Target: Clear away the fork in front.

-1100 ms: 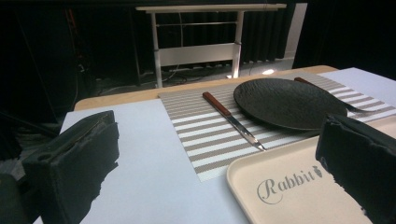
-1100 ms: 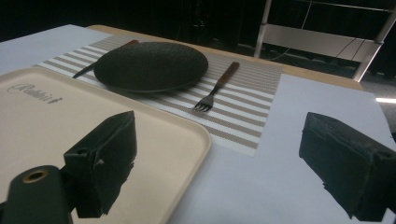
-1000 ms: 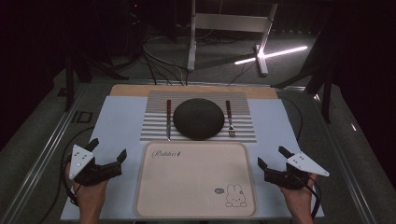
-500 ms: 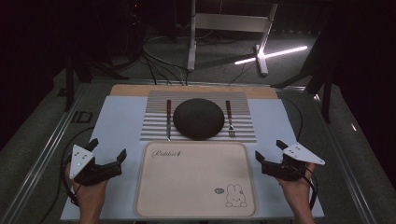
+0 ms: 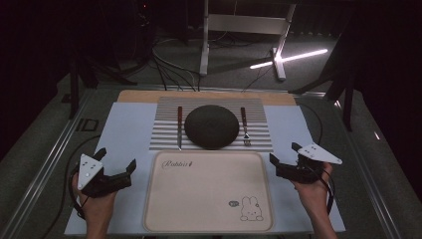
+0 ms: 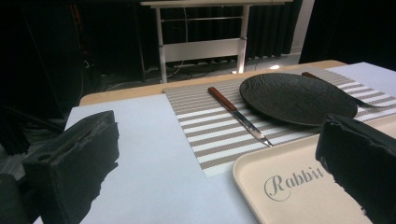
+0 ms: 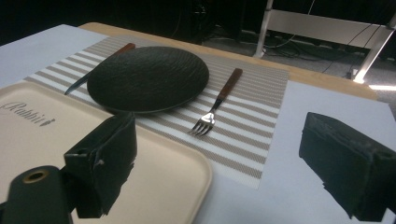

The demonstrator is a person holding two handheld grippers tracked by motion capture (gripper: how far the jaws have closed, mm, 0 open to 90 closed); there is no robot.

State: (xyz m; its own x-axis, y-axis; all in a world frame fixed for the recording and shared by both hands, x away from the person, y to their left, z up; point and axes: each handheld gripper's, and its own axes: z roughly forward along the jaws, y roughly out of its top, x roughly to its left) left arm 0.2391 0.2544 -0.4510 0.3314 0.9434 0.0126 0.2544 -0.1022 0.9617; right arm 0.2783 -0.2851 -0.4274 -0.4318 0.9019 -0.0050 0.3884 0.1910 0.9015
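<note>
While both hands rest at the near edge of the table, the left gripper (image 5: 116, 165) sits just left of the cream tray (image 5: 209, 209), its jaws spread wide with nothing between them, and a grey three-cornered plate lies on top of it. On the other side the right gripper (image 5: 283, 155) hovers just right of the tray, its jaws likewise wide apart and empty; in the right gripper view one jaw stands over the tray's near right corner and the other over the pale blue mat (image 7: 299, 140). Between the two grippers the tray lies flat on that mat, bare, with the word "Rabbit" printed near its far left corner and a small rabbit drawing near its near right corner. Beyond the tray, touching or nearly touching its far edge, a striped placemat (image 5: 164, 134) spreads across the mat. On the placemat a dark round plate (image 5: 211, 126) sits in the middle, apparently empty, close to the tray's far edge. Left of the plate a knife (image 5: 179, 127) with a reddish wooden handle lies with its blade pointing toward the near side, and right of the plate a fork (image 5: 245, 127) with a matching handle lies with its tines toward the near side. Farther off, a strip of bare wooden tabletop (image 5: 139, 95) shows past the mat, and behind it stand metal table legs (image 5: 204, 40) on a dark floor with cables and a bright light bar (image 5: 291, 57).
</note>
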